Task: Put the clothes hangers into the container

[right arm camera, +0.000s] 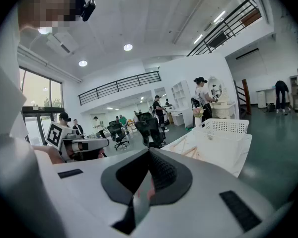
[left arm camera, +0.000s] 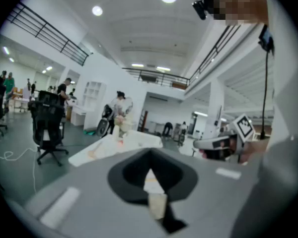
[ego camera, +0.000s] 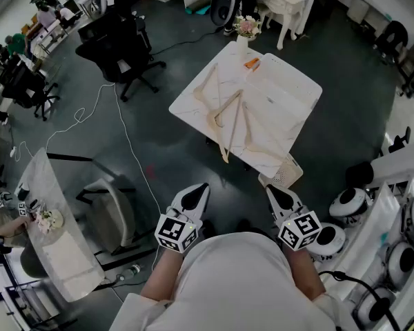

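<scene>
1. Left claw: held close to the person's body, tilted slightly downward, jaws together and empty. Its own view shows the two tips meeting with nothing between them.
2. Right claw: level with the left claw and well apart from it, also close to the body. Its jaws are pressed together on nothing.
3. Container: a white perforated basket, the nearest task item, just ahead of the right claw at the near corner of the bench. The right gripper view shows it upright. No hanger shows inside it, though its floor is only partly visible.
4. Hangers: pale wooden ones, about three, lying flat and overlapping on the bench, farther ahead of both claws and beyond the container. Neither claw touches them.
5. Vase of flowers: at the far corner of the bench, farthest from both claws and not part of the task.
6. Progress, as a judgement: the task appears not yet begun. Every visible hanger is on the bench and none is in the container. What remains is reaching forward, opening a claw, gripping each hanger and carrying it back to the container.
</scene>
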Motion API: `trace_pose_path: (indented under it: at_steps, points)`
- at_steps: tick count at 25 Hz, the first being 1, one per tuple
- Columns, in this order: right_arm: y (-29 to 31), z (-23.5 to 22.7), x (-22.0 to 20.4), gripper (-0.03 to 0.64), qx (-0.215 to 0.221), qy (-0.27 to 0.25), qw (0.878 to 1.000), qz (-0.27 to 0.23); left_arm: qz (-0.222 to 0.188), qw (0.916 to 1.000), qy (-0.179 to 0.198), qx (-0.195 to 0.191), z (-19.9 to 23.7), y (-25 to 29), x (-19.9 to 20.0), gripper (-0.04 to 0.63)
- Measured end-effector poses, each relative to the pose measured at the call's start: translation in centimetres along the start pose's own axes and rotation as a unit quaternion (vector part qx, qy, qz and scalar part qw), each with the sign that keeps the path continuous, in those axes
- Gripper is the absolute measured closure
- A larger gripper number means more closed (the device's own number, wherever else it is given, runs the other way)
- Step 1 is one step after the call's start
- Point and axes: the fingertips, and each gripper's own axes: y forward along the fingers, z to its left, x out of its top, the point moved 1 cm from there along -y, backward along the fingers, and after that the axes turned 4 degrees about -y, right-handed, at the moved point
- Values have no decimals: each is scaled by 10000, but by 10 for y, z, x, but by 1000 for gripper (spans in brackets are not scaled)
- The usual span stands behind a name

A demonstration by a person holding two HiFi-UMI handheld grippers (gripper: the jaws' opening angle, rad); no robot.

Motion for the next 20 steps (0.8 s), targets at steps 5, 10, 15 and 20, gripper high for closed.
trace_pose_path:
  at_steps: [5, 10, 15, 20]
  points:
    - [-5, -3, -2, 615, 4, -9, 10000, -3, 14, 10000, -15, 8, -6, 1, -5, 595]
    - [-7, -6, -7, 615, 22, 13, 10000, 14, 30, 10000, -3, 36, -10, 1, -8, 595]
    - [-9, -8, -7, 615, 100, 13, 9999, 39, 57, 9999, -4, 84, -15, 4, -9, 595]
    - [-15, -12, -8, 614, 188, 29, 9998, 58, 98, 9998, 13, 144, -23, 5, -12, 595]
